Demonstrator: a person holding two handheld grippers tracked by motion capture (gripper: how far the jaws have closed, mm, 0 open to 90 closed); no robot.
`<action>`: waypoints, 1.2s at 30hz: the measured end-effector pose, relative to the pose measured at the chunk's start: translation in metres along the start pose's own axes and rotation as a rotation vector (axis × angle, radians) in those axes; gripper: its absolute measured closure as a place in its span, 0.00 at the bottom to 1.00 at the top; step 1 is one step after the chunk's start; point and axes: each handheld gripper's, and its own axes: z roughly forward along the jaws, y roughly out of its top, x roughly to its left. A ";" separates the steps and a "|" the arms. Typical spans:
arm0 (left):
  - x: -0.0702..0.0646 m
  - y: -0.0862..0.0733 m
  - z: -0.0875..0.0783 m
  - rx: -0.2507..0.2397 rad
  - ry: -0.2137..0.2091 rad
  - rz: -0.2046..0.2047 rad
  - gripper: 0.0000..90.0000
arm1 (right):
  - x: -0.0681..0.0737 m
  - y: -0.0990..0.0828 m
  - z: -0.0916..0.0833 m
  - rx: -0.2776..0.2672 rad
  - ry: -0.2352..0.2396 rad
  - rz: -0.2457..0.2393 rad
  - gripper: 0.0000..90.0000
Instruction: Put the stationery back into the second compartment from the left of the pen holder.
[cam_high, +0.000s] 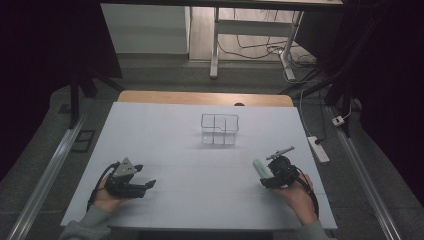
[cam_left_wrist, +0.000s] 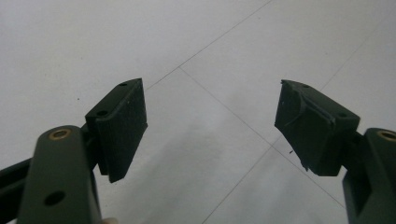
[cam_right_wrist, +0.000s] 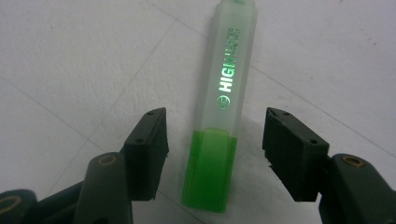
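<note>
A green highlighter (cam_right_wrist: 219, 121) with a frosted body and a green cap end lies flat on the white table; the high view has it at the right (cam_high: 261, 168). My right gripper (cam_right_wrist: 215, 156) straddles its green end, and a gap shows between each pad and the pen, so the jaws are open around it. From above, the right gripper (cam_high: 272, 179) sits just behind the pen. My left gripper (cam_high: 145, 186) rests low at the left of the table, jaws wide apart (cam_left_wrist: 210, 126) with only bare table between them.
A clear plastic box with compartments (cam_high: 219, 129) stands at the middle back of the table (cam_high: 200, 200). A grey pen-like tool (cam_high: 280, 152) lies just beyond the highlighter. A power strip (cam_high: 318, 149) lies on the floor off the right edge.
</note>
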 end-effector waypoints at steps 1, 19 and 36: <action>0.000 0.000 0.000 0.000 0.000 0.000 0.28 | 0.000 0.000 0.002 0.010 -0.007 0.005 0.48; 0.000 0.000 -0.002 -0.008 0.005 0.000 0.28 | 0.000 0.003 0.008 0.056 -0.023 0.019 0.73; 0.000 0.000 -0.003 -0.013 0.008 0.002 0.28 | 0.000 0.002 -0.002 -0.007 0.011 -0.031 0.75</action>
